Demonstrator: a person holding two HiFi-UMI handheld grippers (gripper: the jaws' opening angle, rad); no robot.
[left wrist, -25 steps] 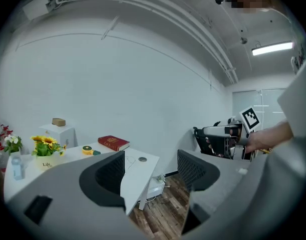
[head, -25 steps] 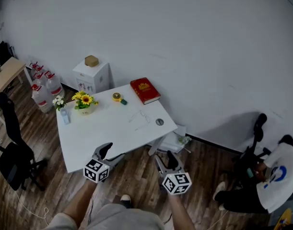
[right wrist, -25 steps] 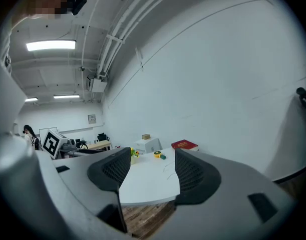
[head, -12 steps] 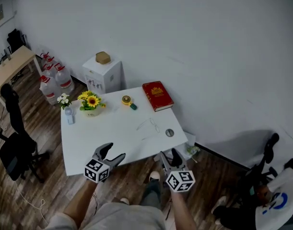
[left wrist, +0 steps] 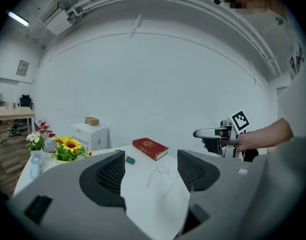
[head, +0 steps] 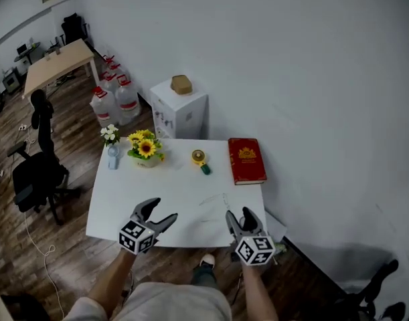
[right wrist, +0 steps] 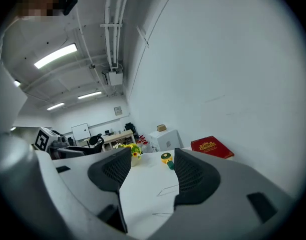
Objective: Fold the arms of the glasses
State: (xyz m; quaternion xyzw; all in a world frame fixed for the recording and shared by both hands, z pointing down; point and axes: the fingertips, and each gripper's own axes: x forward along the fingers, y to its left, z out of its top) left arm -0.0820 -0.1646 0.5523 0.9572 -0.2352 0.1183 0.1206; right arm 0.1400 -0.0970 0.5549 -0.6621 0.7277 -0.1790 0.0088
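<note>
Glasses (head: 215,200) (seemingly unfolded) beyond left gripper (head: 158,211), right gripper (head: 238,215): both wide-open, empty.

my left gripper (head: 161,210) and right gripper (head: 239,215) are matt grey plastic, with finely ribbed dark pads (left wrist: 111,176). the table (head: 124,199) top looks smooth matt white, the glasses (head: 214,199) thin wire, the book (head: 246,160) cover smooth red, the floor (head: 57,259) dark wood planks.

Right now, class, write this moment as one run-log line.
left hand-held gripper: open, empty | right hand-held gripper: open, empty | glasses: arms unfolded, on table, untouched
</note>
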